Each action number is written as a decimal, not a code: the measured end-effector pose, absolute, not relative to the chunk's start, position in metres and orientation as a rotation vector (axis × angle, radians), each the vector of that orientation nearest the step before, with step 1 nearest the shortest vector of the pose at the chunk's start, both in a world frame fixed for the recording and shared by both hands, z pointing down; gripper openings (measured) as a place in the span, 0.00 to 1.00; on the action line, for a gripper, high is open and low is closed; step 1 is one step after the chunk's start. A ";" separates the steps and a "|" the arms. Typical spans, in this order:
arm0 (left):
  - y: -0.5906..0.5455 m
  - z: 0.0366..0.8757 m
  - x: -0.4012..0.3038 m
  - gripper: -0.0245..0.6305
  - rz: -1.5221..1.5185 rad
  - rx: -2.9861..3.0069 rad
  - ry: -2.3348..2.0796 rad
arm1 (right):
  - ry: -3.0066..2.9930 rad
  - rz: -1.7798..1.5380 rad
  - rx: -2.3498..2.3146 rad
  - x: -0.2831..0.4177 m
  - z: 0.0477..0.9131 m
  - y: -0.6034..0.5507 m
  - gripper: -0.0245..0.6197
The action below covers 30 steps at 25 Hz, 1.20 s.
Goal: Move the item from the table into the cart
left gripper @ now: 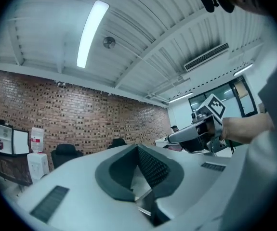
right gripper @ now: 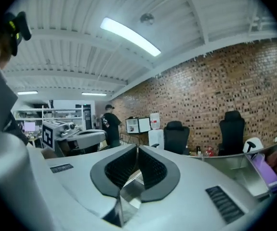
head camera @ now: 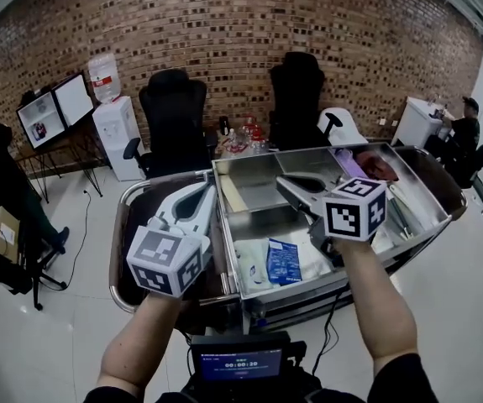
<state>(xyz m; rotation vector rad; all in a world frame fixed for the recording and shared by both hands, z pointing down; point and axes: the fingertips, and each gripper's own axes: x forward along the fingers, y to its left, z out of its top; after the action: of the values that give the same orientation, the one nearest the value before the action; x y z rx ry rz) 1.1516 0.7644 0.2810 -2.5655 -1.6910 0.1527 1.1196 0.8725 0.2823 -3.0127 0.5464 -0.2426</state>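
1. Left gripper (left gripper: pixel 137 148), at 8 o'clock in my head view: ribbed black pads pressed together, nothing between them.
2. Right gripper (right gripper: pixel 137 149), at 4 o'clock: likewise closed and empty. I judge both are carried level to clear the rim.
3. Cart (head camera: pixel 249 164), centre: brushed-metal tray, partitioned. Blue packet (head camera: pixel 283 261) lies flat inside at 5 o'clock, beside white pouches (head camera: pixel 252 269).
4. At 12 o'clock: black office chairs (head camera: pixel 174 107), brick wall (head camera: pixel 224 23).

left gripper (head camera: pixel 207 193): jaws together | right gripper (head camera: pixel 283 183): jaws together | both apparently pointing level
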 end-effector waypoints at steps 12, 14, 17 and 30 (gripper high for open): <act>0.717 0.302 1.121 0.04 0.200 -2.663 -1.651 | 0.416 0.100 -3.009 1.024 0.303 0.864 0.04; 0.719 0.309 1.110 0.04 0.218 -2.611 -1.677 | 0.385 0.132 -3.023 1.012 0.309 0.865 0.04; 0.725 0.325 1.105 0.04 0.191 -2.566 -1.679 | 0.350 0.151 -3.031 1.005 0.322 0.870 0.04; 0.744 0.353 1.102 0.04 0.095 -2.536 -1.729 | 0.300 0.151 -3.022 0.993 0.343 0.878 0.04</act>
<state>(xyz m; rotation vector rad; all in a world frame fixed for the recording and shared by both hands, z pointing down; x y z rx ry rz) 1.1016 0.7440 0.3533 -2.5360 -1.7289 0.0950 0.9930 0.8775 0.3429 -3.0224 0.3004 0.1505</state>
